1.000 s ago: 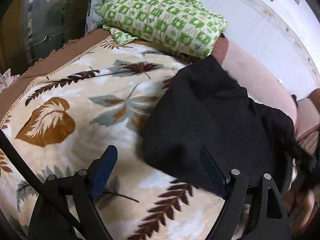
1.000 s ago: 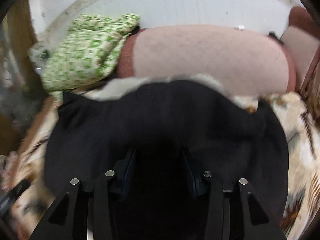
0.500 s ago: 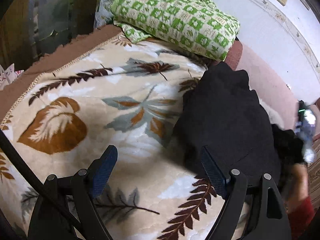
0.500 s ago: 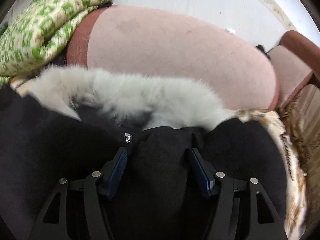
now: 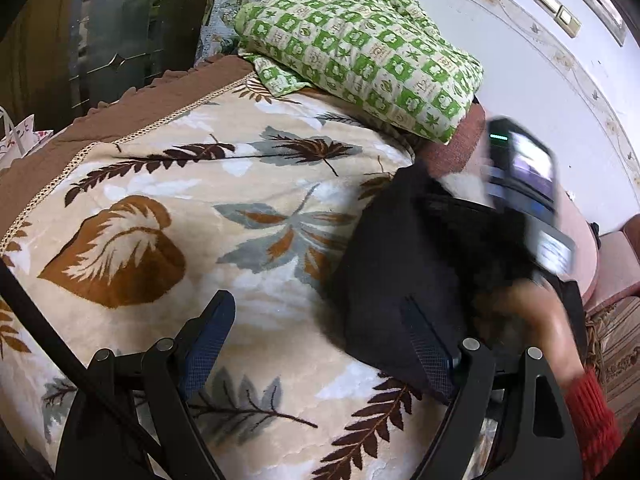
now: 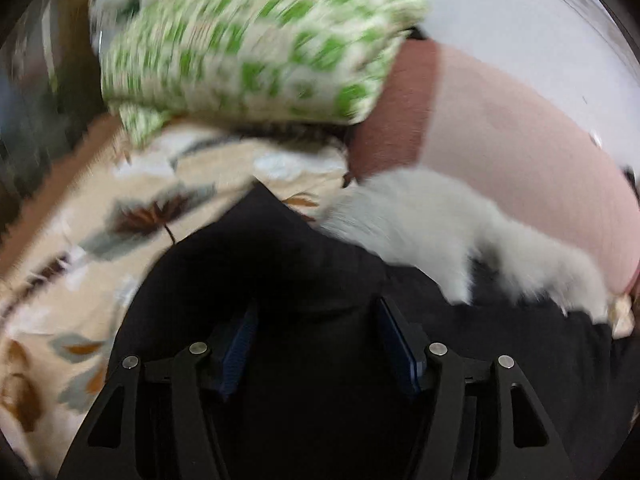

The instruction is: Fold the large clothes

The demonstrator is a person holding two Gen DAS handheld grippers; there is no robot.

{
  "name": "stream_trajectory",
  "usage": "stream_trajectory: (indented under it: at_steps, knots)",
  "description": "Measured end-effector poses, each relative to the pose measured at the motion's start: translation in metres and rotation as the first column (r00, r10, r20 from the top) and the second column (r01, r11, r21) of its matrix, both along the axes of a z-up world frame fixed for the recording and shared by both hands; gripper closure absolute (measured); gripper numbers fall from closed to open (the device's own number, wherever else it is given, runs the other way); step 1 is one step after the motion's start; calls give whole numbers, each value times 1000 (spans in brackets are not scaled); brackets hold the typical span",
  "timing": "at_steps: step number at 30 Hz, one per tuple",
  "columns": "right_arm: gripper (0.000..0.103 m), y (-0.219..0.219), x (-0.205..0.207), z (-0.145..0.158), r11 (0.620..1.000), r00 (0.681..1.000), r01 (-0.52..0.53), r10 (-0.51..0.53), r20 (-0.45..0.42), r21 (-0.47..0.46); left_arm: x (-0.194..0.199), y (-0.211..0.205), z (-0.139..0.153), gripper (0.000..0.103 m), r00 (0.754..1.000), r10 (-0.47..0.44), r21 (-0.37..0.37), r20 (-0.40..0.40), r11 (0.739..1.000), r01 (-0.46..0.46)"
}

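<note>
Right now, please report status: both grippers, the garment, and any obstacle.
Left gripper open, empty. Right gripper open above black garment, grip unclear. Garment bunched on leaf blanket. Green pillow behind, apart.

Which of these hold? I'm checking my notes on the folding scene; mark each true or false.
1. The left gripper is open, holding nothing. True.
2. The black garment lies on a plain blue sheet. False: it lies on a leaf-patterned blanket.
3. The garment has white fur trim. True.
4. The green checked bundle sits on top of the garment. False: it lies apart, beyond it.
</note>
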State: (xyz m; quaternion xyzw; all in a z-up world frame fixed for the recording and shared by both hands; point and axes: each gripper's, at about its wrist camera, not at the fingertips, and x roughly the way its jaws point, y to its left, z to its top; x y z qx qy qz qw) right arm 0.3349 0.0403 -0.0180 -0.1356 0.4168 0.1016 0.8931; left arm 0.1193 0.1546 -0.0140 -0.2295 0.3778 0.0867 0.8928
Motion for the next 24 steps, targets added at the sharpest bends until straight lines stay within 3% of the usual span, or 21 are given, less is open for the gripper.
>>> stream_trajectory:
  at_steps: [3, 6, 10, 15, 17, 21, 23, 24]
  knots:
    - [33, 5, 14, -11, 998, 999, 7, -10, -43, -64, 1, -9, 1, 19, 1000, -20, 31, 9, 999, 20]
    - [33, -14, -8, 21, 999, 999, 22, -24, 32, 41, 0, -19, 1, 19, 999, -40, 68, 10, 997, 39]
    - [33, -83, -64, 62, 977, 993, 39, -61, 99, 208, -4, -26, 3, 19, 999, -43, 91, 27, 995, 40]
    - [30, -201, -100, 54, 943, 952, 248, -280, 123, 221, -4, -31, 1, 19, 998, -64, 70, 15, 996, 63]
    - [29, -257, -93, 31, 900, 914, 378, -400, 67, 215, -4, -33, -1, 19, 998, -68, 69, 14, 995, 67]
    - [24, -347, -78, -13, 764, 810, 565, -585, -37, 311, 0, -33, -4, 19, 999, -54, 103, 4, 993, 53]
    - [22, -362, -73, -23, 709, 787, 594, -611, -92, 380, 3, -32, -6, 19, 999, -51, 100, -3, 994, 51]
    - [22, -361, -72, -22, 708, 782, 600, -617, -87, 372, 4, -31, -7, 19, 999, -51, 99, -8, 994, 51]
